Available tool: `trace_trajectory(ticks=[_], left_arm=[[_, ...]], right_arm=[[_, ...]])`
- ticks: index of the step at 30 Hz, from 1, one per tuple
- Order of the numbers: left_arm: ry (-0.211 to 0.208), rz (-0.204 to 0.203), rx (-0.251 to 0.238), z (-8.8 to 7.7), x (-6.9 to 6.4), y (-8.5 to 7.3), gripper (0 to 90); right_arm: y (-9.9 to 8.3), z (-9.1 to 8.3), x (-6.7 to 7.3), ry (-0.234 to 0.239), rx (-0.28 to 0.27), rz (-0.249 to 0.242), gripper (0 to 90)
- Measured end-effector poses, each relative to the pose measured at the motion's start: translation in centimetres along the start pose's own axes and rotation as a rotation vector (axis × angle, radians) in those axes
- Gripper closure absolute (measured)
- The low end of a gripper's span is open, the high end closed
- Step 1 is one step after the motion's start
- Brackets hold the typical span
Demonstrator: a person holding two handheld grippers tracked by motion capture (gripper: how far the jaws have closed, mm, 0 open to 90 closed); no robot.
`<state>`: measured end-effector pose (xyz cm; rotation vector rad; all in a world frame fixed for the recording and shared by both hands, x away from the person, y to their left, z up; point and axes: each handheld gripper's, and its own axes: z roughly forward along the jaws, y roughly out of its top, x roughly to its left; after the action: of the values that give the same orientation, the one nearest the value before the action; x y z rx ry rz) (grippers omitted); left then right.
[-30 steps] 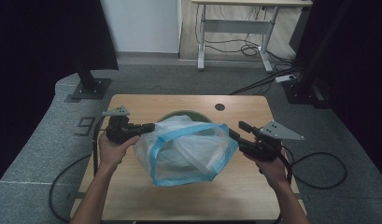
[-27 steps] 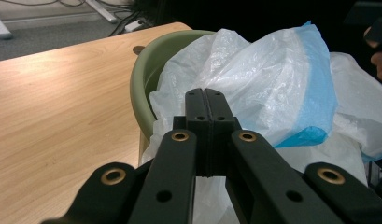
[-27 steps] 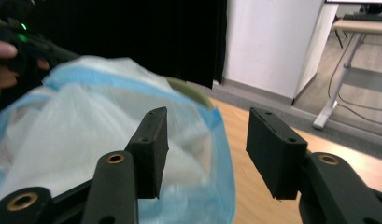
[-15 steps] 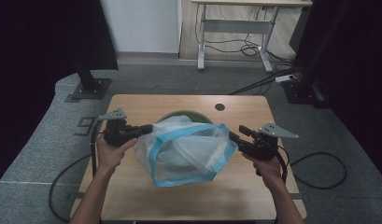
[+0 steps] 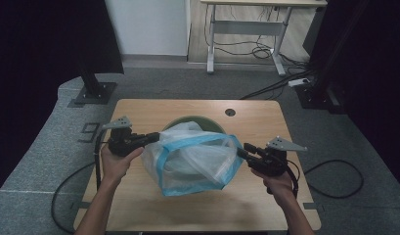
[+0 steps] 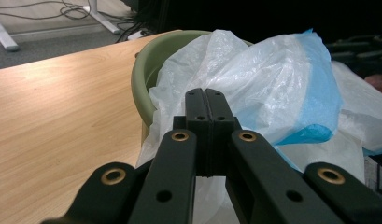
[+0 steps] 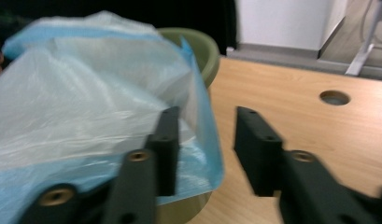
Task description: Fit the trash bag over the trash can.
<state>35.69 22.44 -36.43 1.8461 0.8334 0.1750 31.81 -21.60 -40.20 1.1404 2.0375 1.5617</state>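
Two claws at a translucent white plastic bag with blue edging (image 5: 195, 161) draped over a round green plastic basin (image 5: 190, 121) on the wooden worktop (image 5: 139, 200), left claw (image 5: 156, 137) clamped on the bag's left edge, right claw (image 7: 205, 151) just been closing, jaws apart astride the bag's blue right corner.

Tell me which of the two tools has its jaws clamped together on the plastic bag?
The left tool: its jaws pinch the bag shut, while the right tool shows a gap between its jaws.

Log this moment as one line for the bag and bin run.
left gripper: shut on bag | right gripper: jaws closing, bag rim between, not pinched | bag over bin | on table
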Motion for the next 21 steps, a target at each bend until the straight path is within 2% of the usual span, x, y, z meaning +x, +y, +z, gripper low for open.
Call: trace_trajectory(ticks=[4,9,14,16,21], left_arm=[[0.006,-0.004,-0.006,-0.1,0.3,0.1,89.7],[0.022,-0.008,-0.005,-0.1,1.0,0.5,89.7],[0.035,-0.025,-0.006,0.5,2.2,1.3,89.7],[0.043,-0.03,-0.001,0.8,2.6,1.5,89.7],[0.069,-0.042,0.007,1.5,3.8,1.5,89.7]], right_arm=[[-0.1,0.9,0.2,-0.019,0.015,-0.036,88.6],[1.2,1.9,-0.2,-0.077,-0.003,-0.062,89.1],[2.9,4.1,-0.7,-0.135,0.005,-0.11,89.1],[3.4,5.0,-0.9,-0.174,0.005,-0.138,89.2],[3.8,7.2,-2.3,-0.208,0.02,-0.128,89.2]])
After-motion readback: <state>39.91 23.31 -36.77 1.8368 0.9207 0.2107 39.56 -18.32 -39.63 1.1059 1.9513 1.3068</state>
